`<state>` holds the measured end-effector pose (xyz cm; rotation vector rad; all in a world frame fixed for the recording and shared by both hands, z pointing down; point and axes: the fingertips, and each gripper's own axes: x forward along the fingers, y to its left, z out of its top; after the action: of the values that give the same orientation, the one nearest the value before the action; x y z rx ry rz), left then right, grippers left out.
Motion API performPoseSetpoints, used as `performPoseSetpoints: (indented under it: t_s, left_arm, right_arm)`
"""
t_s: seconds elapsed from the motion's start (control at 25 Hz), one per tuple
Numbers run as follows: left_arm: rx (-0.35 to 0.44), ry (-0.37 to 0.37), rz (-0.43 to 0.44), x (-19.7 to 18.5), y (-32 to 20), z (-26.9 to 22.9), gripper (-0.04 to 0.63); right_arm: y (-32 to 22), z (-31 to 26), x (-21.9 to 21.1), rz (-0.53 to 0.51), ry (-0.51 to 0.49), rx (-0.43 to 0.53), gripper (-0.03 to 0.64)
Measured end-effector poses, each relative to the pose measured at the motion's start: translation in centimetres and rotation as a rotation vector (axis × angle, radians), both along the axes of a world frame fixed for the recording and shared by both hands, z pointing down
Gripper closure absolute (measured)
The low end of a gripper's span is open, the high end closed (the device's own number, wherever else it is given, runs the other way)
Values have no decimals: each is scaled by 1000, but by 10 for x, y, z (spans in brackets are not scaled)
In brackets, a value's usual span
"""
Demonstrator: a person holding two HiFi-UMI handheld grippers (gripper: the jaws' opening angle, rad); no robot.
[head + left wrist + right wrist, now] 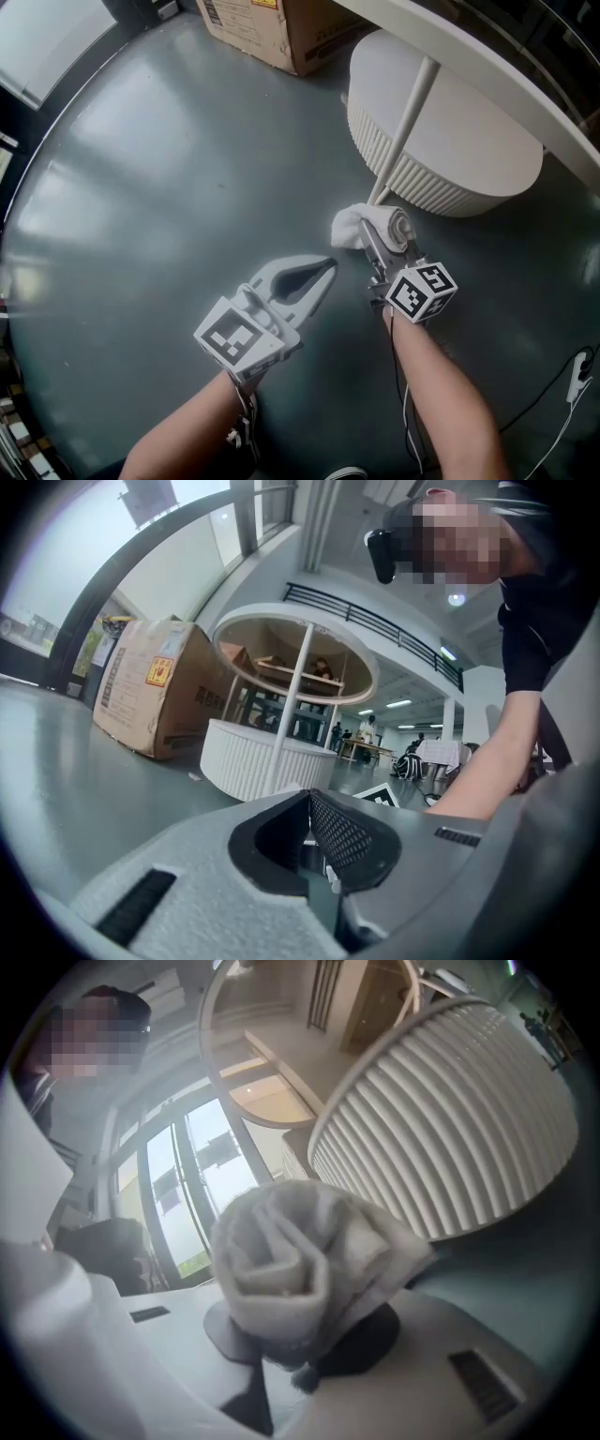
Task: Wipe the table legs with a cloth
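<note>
R tool (pixel 386 231) is clenched on a bunched white soft cloth (pixel 349 225). The wad bulges out past the pads. The right gripper view shows folds rolled up between the jaws.

L tool (pixel 323 271) has its jaws closed together w/ nothing between them. It hangs over the grey floor (pixel 159 169), near the R tool but apart from cloth & leg.

The cloth sits at the foot of the thin white table leg (pixel 405 122), where it meets the white ribbed round base (pixel 459 164). It looks to be touching the leg, but can't confirm.

Brown cardboard box (pixel 277 28) is well behind, out of the way.

Handling, as I judge it:
- Cloth is light, limp & compressible, w/ no breakage risk. It'll deform round the rod, which is good for wiping.
- Current grip is mid-wad. That's probably ok, but loose folds could slip out under drag, so keep a firm squeeze.
- Leg is slim, smooth & prob. rigid. Press the cloth's free bulge to it, not the jaw tips.
- L tool could steady the leg if it flexes.
</note>
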<state>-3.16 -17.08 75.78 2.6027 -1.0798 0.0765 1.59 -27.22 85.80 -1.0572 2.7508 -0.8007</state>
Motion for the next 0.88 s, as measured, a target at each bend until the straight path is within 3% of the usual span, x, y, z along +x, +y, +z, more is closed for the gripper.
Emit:
performPoseSetpoints:
  t_s: [0.16, 0.24, 0.32, 0.48, 0.56, 0.72, 0.88]
  left_arm:
    - [10, -4, 10, 1, 4, -3, 591]
    - [3, 5, -9, -4, 5, -4, 591]
    - [21, 29, -33, -7, -1, -17, 591]
    - [107, 67, -45, -4, -24, -71, 591]
    - [144, 77, -35, -1, -29, -96, 591]
    - [184, 81, -28, 3, -31, -119, 591]
    - [164, 82, -42, -3, -24, -104, 591]
  right_arm:
    - [4, 8, 1, -45, -7, -110, 540]
    - [15, -17, 2, -94, -33, -91, 540]
    - [15, -75, 10, -119, -22, 44, 540]
    - [-6, -241, 30, -86, -26, 482, 538]
    - [-7, -295, 29, -65, -27, 625, 538]
    - [-18, -321, 24, 11, -118, 622, 539]
    - [-19, -329, 21, -33, -218, 620, 540]
